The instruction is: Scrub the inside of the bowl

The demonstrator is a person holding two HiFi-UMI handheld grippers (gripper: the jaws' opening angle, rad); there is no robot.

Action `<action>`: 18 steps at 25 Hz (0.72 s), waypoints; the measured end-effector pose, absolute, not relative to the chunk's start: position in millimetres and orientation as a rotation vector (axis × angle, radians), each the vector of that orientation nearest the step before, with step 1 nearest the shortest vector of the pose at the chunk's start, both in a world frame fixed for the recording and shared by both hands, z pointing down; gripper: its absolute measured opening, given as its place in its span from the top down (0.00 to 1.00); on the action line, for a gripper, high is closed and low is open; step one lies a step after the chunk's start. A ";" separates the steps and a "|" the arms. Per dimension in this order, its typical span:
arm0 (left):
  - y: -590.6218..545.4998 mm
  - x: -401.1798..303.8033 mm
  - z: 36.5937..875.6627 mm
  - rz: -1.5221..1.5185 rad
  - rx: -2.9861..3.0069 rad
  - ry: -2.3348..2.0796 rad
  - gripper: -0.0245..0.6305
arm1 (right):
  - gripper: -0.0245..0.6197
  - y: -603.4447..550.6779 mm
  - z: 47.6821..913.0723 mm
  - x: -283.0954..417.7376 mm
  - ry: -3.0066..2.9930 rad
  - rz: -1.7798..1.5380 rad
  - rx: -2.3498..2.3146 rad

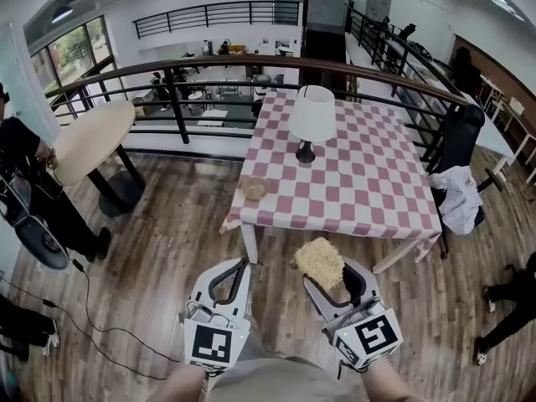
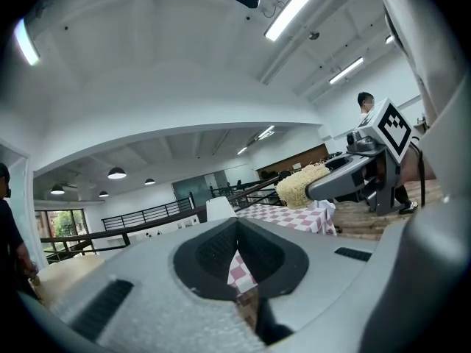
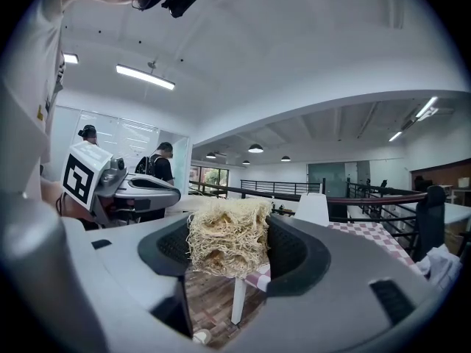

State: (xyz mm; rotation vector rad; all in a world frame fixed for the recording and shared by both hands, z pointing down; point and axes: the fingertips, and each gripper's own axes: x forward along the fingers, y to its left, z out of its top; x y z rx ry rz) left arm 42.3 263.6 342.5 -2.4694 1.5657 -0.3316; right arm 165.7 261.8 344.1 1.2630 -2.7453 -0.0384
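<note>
From my feed I count one bowl [image 1: 254, 188]: small, round, tan-brown, standing upright on the red-and-white checked cloth of the table [image 1: 377, 187], close to its near left corner and just in from the left edge. One white-shaded lamp [image 1: 311, 120] stands further in, towards the table's middle, apart from the bowl. I have two tongs, both held over the wooden floor [image 1: 167, 241] short of the table's near edge and well apart from the bowl. The right tongs [image 1: 333, 276] are closed on the one scrubber [image 1: 319, 260], a pale straw-coloured pad of coarse tangled fibres. In the right gripper view the scrubber [image 3: 227, 237] fills the space between the dark pads and sticks out past the jaw tips of the right tongs [image 3: 229, 262]. The left tongs [image 1: 243, 264] are closed with the jaw tips meeting and nothing held. The left gripper view shows the left tongs [image 2: 235, 223] with only checked cloth visible through the slot behind the tips.
</note>
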 end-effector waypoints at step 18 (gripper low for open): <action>140.8 7.8 362.8 -0.389 -2.522 1.495 0.94 | 0.55 150.2 364.0 122.3 -2.705 0.080 1.277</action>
